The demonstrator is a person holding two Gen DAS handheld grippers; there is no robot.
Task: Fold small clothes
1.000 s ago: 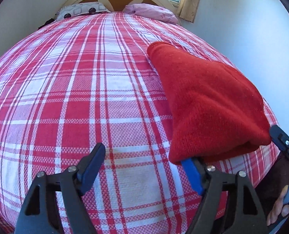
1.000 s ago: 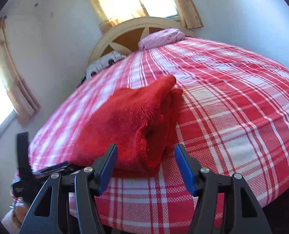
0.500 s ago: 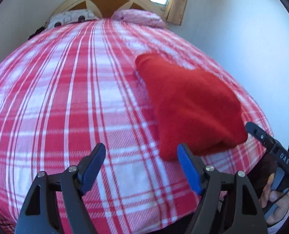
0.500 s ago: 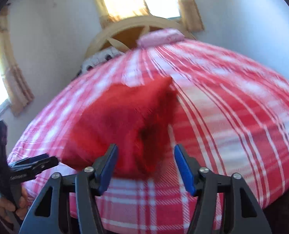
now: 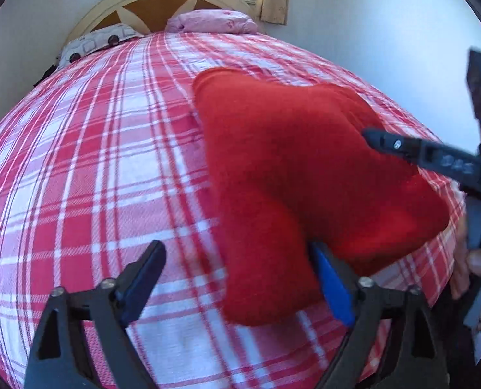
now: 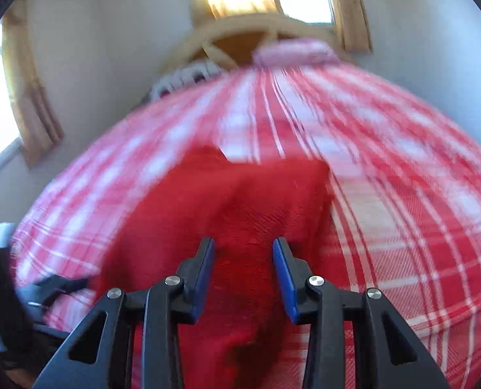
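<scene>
Red knitted garment, thick and soft with a fuzzy weave, lies folded in a lumpy, roughly triangular heap on the near right part of a red-and-white plaid bedspread. At the far end stand a cream arched wooden headboard, a pink pillow and a patterned white pillow.

Left gripper has just been opening and its black fingers with blue pads stand spread wide; the garment's near corner reaches between them, against the right-hand pad, unpinched.

Right gripper has just been closing; its fingers are partly apart with red knit between and beneath them, and the pads do not visibly press it. This view is smeared, so the garment's far edge and the pillows are hard to make out. In the left wrist view only one black finger of it shows above the garment, its handle cut off at the right edge beside a hand.
</scene>
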